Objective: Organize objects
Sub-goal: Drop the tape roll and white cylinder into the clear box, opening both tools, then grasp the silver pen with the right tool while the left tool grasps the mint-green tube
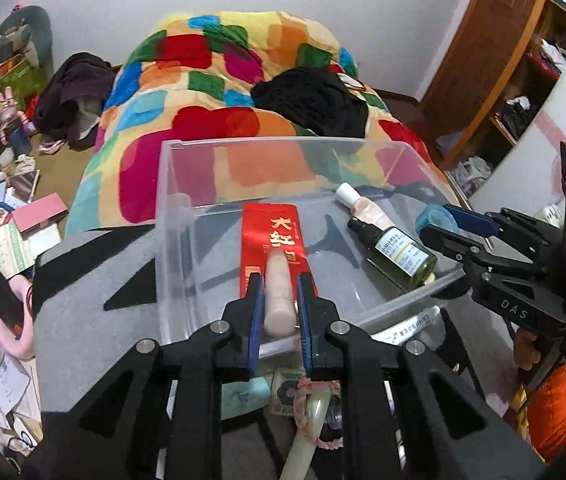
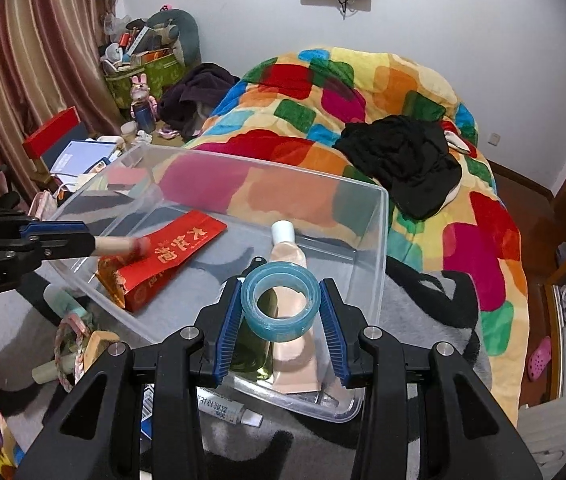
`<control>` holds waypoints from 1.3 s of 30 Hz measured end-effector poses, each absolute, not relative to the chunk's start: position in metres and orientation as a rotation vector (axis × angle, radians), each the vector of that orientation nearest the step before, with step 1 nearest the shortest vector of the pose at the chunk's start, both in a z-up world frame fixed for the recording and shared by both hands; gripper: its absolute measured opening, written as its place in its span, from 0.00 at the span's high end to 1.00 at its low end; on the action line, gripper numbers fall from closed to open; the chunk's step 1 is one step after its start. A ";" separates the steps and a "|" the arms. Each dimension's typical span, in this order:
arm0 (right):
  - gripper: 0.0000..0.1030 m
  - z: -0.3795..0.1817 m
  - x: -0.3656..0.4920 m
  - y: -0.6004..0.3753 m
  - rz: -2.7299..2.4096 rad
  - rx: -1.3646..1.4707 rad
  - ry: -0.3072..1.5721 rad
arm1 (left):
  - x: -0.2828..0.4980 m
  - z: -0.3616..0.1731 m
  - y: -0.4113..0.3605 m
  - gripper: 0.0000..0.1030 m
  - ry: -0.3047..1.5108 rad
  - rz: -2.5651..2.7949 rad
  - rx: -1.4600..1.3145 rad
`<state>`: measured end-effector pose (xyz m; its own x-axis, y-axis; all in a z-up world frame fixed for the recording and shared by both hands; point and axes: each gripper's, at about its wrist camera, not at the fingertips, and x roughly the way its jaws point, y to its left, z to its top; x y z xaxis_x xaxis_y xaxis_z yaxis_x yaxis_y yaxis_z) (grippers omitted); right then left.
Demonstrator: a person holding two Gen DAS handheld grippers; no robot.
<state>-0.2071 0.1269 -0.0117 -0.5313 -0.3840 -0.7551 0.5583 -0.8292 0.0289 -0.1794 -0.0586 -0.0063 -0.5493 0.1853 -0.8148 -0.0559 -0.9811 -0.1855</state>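
Observation:
A clear plastic bin (image 1: 171,208) (image 2: 379,240) sits on a grey and black blanket. Inside lie a red envelope pack (image 1: 261,228) (image 2: 179,248), a green glass bottle (image 1: 399,254) and a pink tube with a white cap (image 1: 367,208) (image 2: 287,256). My left gripper (image 1: 278,280) (image 2: 91,245) is shut on a pale pink stick (image 1: 279,300) (image 2: 119,246), held over the bin above the red pack. My right gripper (image 2: 281,296) (image 1: 437,226) is shut on a blue tape roll (image 2: 281,300) (image 1: 433,216), held above the bin's near right part.
A white tube (image 2: 231,410) (image 1: 403,326), a braided pink bracelet (image 1: 315,412) (image 2: 67,340) and other small items lie on the blanket outside the bin. A colourful quilt (image 1: 211,92) with black clothing (image 2: 407,160) lies behind. Cluttered papers and boxes (image 1: 15,224) stand at the left.

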 end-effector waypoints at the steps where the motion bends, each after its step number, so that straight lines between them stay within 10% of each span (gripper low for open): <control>1: 0.65 -0.011 -0.206 0.127 -2.331 1.075 0.295 | -0.178 -0.007 -0.058 0.86 -0.198 2.639 -1.412; 13: 0.58 0.009 -0.166 0.101 -2.165 0.903 0.394 | -0.152 0.006 -0.065 0.61 -0.157 2.713 -1.336; 39: 0.78 -0.012 -0.166 0.054 -1.810 1.003 0.563 | -0.133 0.009 -0.097 0.52 -0.277 2.783 -1.287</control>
